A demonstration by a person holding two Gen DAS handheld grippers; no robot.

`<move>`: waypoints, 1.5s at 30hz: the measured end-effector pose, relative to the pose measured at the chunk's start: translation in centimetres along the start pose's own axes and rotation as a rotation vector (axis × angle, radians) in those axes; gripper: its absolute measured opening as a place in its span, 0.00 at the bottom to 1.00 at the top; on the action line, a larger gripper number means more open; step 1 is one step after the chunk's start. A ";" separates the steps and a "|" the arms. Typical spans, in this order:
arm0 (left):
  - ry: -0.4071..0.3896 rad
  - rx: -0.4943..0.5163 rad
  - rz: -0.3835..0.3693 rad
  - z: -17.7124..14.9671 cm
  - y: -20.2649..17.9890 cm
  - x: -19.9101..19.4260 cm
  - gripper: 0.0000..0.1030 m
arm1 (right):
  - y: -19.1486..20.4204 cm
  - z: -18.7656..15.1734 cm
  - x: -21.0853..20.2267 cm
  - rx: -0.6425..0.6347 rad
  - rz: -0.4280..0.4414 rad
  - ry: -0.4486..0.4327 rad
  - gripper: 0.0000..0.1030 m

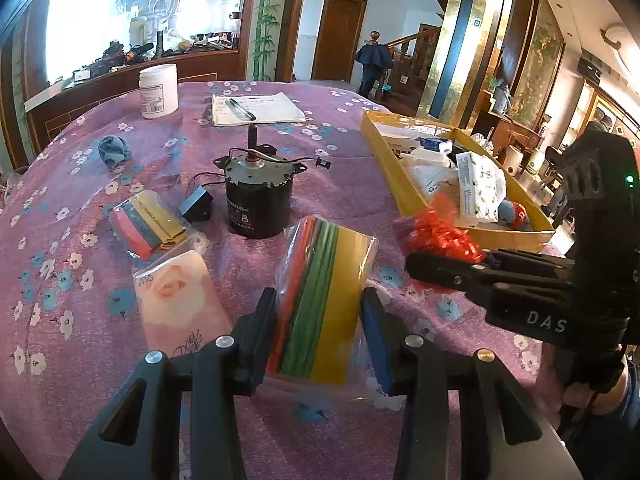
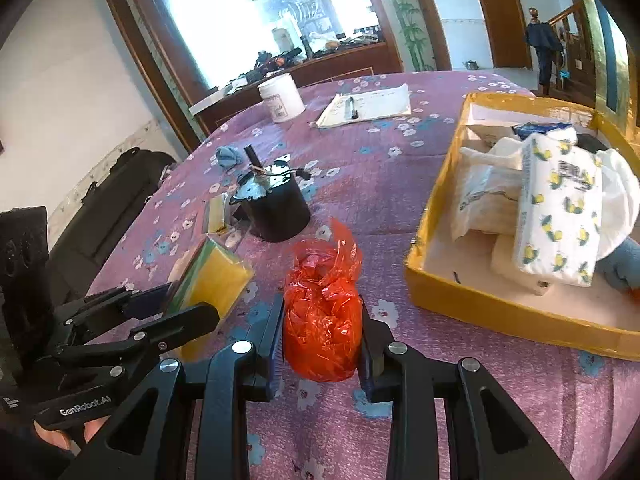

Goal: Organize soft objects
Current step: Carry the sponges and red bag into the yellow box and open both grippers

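**A:** Big picture first: a table under a purple flowered cloth [image 1: 340, 184], and at its right side a shallow yellow box [image 2: 500, 312] already carrying white packs, a lemon-print tissue pack [image 2: 556, 216] and something blue and soft in its near corner.

**B:** Middle of the cloth, a black motor [image 1: 258, 200] stands upright with its wires trailing to a small black adapter just to its left.

**A:** Now the action. The left gripper [image 1: 318, 320] has its pads pressed on both sides of a bagged stack of coloured cloths [image 1: 326, 300], orange, green and yellow, tilted up off the cloth.

**B:** And the right gripper [image 2: 322, 336]? Narrow, squeezed onto a crumpled red plastic bag [image 2: 322, 304], just short of the box's near wall.

**A:** Loose ones on the left: a second bagged cloth stack [image 1: 148, 224] lies flat, a pink rose-print pack [image 1: 180, 304] just in front of it.

**B:** Further back, a white tub [image 1: 158, 90], papers with a pen on top, and smallest of all, a crumpled blue rag [image 1: 114, 151] on its own, well apart from the box.
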State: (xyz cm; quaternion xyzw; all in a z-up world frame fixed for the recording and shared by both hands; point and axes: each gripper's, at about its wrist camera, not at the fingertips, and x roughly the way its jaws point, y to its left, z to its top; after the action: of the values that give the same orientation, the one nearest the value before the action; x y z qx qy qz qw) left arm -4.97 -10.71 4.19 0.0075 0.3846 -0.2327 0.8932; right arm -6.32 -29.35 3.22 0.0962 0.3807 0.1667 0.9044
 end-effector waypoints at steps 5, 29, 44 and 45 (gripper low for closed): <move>0.002 -0.005 0.006 0.0 -0.2 -0.3 0.39 | -0.2 -0.1 -1.8 0.000 0.003 -0.028 0.31; 0.059 0.086 -0.198 13.0 -14.9 9.3 0.39 | -15.3 11.0 -10.0 0.308 -0.233 -0.266 0.31; 0.065 0.119 -0.162 12.7 -16.9 14.1 0.40 | -21.1 12.3 -2.9 0.354 -0.318 -0.071 0.32; 0.058 0.123 -0.148 12.6 -17.0 14.0 0.40 | -21.0 12.3 -2.8 0.349 -0.318 -0.071 0.32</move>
State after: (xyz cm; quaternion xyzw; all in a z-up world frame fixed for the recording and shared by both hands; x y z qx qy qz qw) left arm 4.82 -34.01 6.25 0.0406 0.3947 -0.3209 0.8600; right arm 5.53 -50.37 7.22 0.1958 0.3819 -0.0497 0.9019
